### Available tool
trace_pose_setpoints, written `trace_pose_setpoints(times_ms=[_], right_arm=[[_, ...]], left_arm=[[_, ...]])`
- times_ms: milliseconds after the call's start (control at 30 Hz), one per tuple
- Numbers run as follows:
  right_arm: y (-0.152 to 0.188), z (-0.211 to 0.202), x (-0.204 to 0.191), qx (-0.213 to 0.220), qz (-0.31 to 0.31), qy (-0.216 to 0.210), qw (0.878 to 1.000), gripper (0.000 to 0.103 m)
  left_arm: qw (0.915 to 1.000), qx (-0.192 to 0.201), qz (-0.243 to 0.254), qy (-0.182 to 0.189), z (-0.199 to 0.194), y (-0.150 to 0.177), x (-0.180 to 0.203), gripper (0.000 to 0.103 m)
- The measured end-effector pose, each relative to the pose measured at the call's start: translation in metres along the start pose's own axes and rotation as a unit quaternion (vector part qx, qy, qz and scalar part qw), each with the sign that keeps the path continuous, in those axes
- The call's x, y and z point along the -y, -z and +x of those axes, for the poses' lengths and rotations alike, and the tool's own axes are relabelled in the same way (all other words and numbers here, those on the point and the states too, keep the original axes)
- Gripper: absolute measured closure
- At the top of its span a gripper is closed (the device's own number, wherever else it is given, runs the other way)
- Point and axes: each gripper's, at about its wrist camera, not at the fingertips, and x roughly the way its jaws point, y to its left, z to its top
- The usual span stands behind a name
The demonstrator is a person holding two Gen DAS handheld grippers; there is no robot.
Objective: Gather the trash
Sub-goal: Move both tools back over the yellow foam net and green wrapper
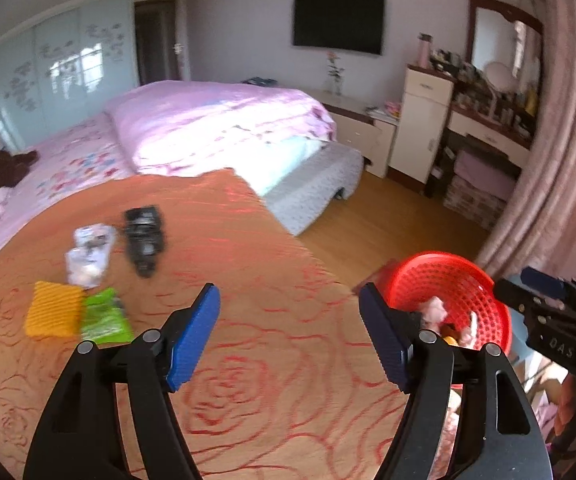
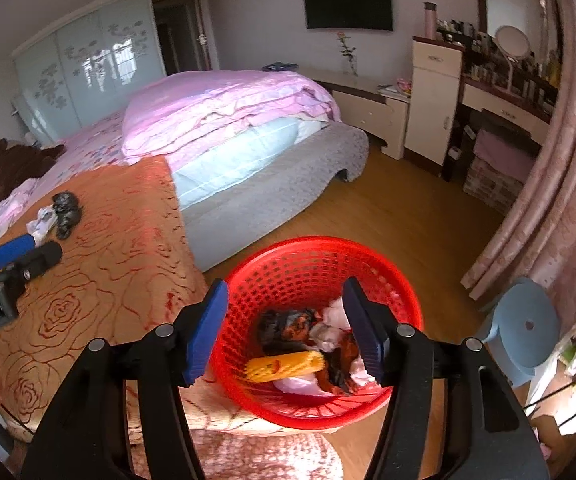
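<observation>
My left gripper [image 1: 289, 300] is open and holds nothing, hovering over an orange rose-patterned blanket [image 1: 248, 360]. On the blanket to its left lie a yellow ribbed wrapper [image 1: 52, 314], a green packet [image 1: 106, 316], crumpled white plastic [image 1: 88, 256] and a black item [image 1: 144, 240]. A red mesh basket [image 1: 439, 280] stands off the blanket's right edge. My right gripper [image 2: 284, 300] hangs open above that basket [image 2: 319, 242], nothing between its pads. Inside lie a yellow wrapper [image 2: 284, 366], pink tissue [image 2: 335, 316] and dark wrappers [image 2: 288, 328]. Each gripper shows at the edge of the other's view.
A bed with a pink quilt [image 2: 224, 108] runs behind the blanket. A blue stool [image 2: 523, 332] stands right of the basket, beside a pink curtain [image 2: 547, 200]. Wooden floor [image 2: 407, 208] lies between bed and dressing table [image 2: 503, 112].
</observation>
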Motion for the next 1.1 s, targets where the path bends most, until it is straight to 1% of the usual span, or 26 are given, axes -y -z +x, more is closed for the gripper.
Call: trace_pose_setpoints(times_ms=[133, 333, 533, 667, 767, 867, 933, 1100], right_arm=[[-0.007, 0.0, -0.019, 0.004, -0.01, -0.015, 1.0, 0.045], [-0.021, 0.003, -0.063, 0.013, -0.024, -0.056, 0.998, 0.045], [-0.027, 0.008, -0.105, 0.017, -0.033, -0.099, 0.994, 0.045], [-0.023, 0.011, -0.121, 0.011, -0.037, -0.116, 0.993, 0.045], [-0.018, 0.012, -0.126, 0.006, -0.046, -0.119, 0.992, 0.045], [-0.015, 0.012, -0.122, 0.002, -0.044, -0.117, 0.992, 0.044], [-0.016, 0.013, -0.116, 0.001, -0.036, -0.113, 0.993, 0.044], [-0.015, 0.019, -0.109, -0.003, -0.026, -0.108, 0.994, 0.044]], left_arm=[[0.999, 0.008, -0.028, -0.035, -0.009, -0.003, -0.031, 0.034], [0.9943, 0.009, -0.077, -0.073, -0.017, -0.003, -0.082, 0.034], [0.9891, 0.004, -0.101, -0.107, -0.027, 0.002, -0.124, 0.034], [0.9861, -0.001, -0.111, -0.124, -0.03, 0.008, -0.145, 0.034], [0.983, -0.007, -0.123, -0.136, -0.031, 0.01, -0.166, 0.034], [0.9786, -0.024, -0.144, -0.145, -0.024, 0.012, -0.194, 0.034], [0.9775, -0.031, -0.149, -0.146, -0.019, 0.012, -0.205, 0.034], [0.9786, -0.054, -0.156, -0.123, 0.0, 0.015, -0.218, 0.034]])
